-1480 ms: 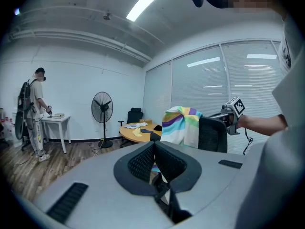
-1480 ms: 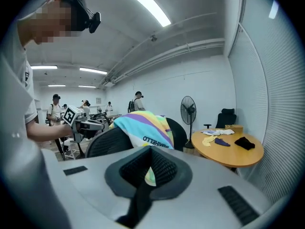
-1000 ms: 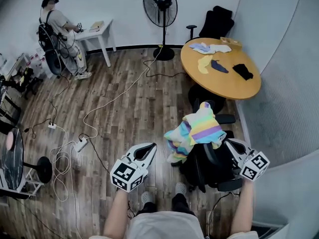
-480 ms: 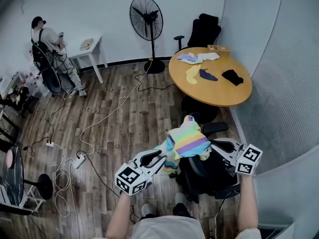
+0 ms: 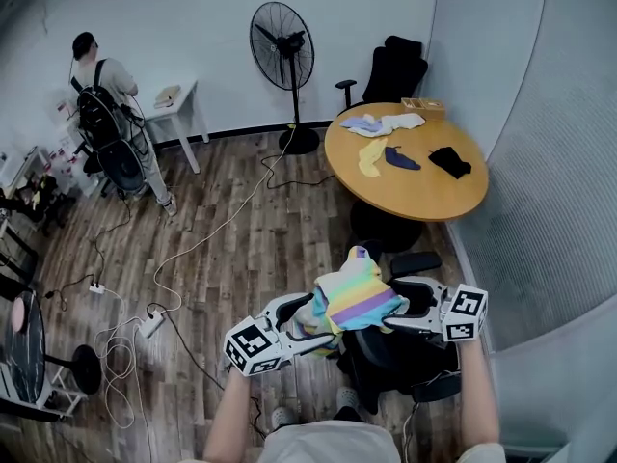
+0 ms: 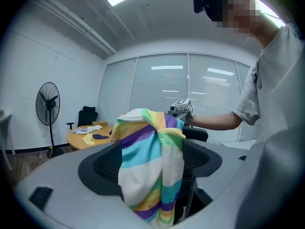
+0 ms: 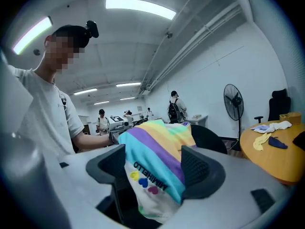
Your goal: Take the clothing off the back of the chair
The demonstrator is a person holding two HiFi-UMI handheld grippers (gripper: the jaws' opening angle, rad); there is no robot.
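Note:
A pastel-striped piece of clothing (image 5: 357,297) hangs over the back of a black office chair (image 5: 410,355) right in front of me. My left gripper (image 5: 307,318) reaches in from the left, and its jaws have just been opening. They stand wide on either side of the hanging clothing (image 6: 147,161) without pinching it. My right gripper (image 5: 403,309) comes from the right, also just opened, with the clothing (image 7: 157,161) between its spread jaws. The right gripper's marker cube (image 6: 182,109) shows behind the cloth in the left gripper view.
A round wooden table (image 5: 429,186) with several small garments stands beyond the chair. A standing fan (image 5: 280,46) and another black chair (image 5: 395,66) are at the back wall. Cables (image 5: 183,258) trail over the wood floor. A person with a backpack (image 5: 101,104) stands by a small white table (image 5: 178,99).
Both grippers were shut and apart from the clothing. They have closed in on it from left and right and opened, so the cloth now lies between each pair of jaws.

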